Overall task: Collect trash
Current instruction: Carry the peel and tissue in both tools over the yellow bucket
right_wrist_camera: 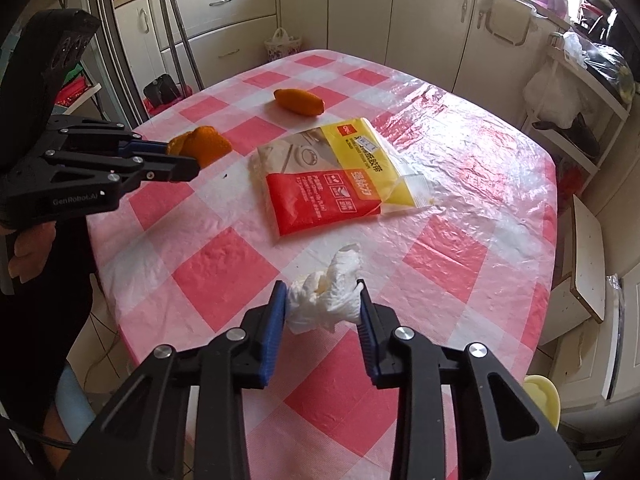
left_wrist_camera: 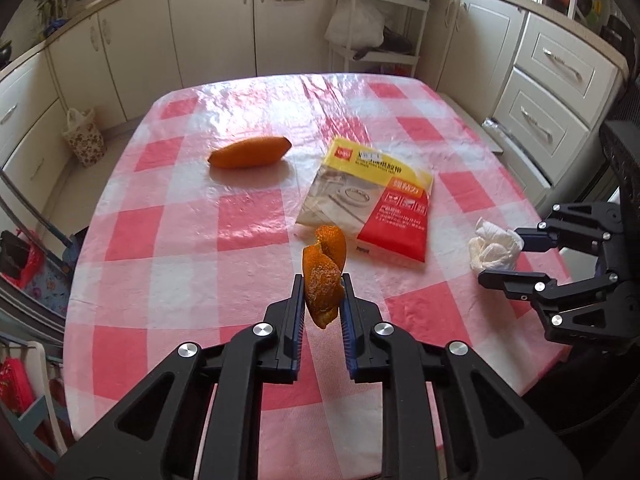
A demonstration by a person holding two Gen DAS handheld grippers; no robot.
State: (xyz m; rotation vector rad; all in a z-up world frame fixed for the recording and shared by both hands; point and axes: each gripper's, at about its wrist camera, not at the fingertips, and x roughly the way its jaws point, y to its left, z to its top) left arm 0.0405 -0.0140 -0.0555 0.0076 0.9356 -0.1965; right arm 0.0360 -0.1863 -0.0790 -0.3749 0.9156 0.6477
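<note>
1. The left gripper (left_wrist_camera: 322,280) pinches a curled piece of orange peel (left_wrist_camera: 325,276) between its fingers (left_wrist_camera: 297,312), the peel standing upright and lifted clear of the table (left_wrist_camera: 160,280) with its pink-and-white checked plastic cover.
2. The peel's top curls above the fingertips and its lower tip hangs down in the gap between the blue pads.
3. The right gripper (right_wrist_camera: 322,300) clamps a crumpled white paper tissue (right_wrist_camera: 328,296) between its fingers (right_wrist_camera: 276,316); the wad fills the gap and one twisted end pokes out beyond the fingertips.
4. From the right wrist view, whether the tissue rests on the table or hangs just above it cannot be told.
5. A second orange peel (left_wrist_camera: 250,153) lies alone towards the far side of the table, well apart from both grippers.
6. A flat yellow-and-red plastic packet (left_wrist_camera: 370,196) lies near the middle of the table, between the two grippers; its printed wording is too small to read.
7. The right wrist view catches the left gripper from the side, where its near finger covers part of the held peel; a hand (right_wrist_camera: 28,248) behind it is cut off at the frame's edge.
8. Cream kitchen cabinets (left_wrist_camera: 208,20) ring the table, bowed by the fisheye lens.
</note>
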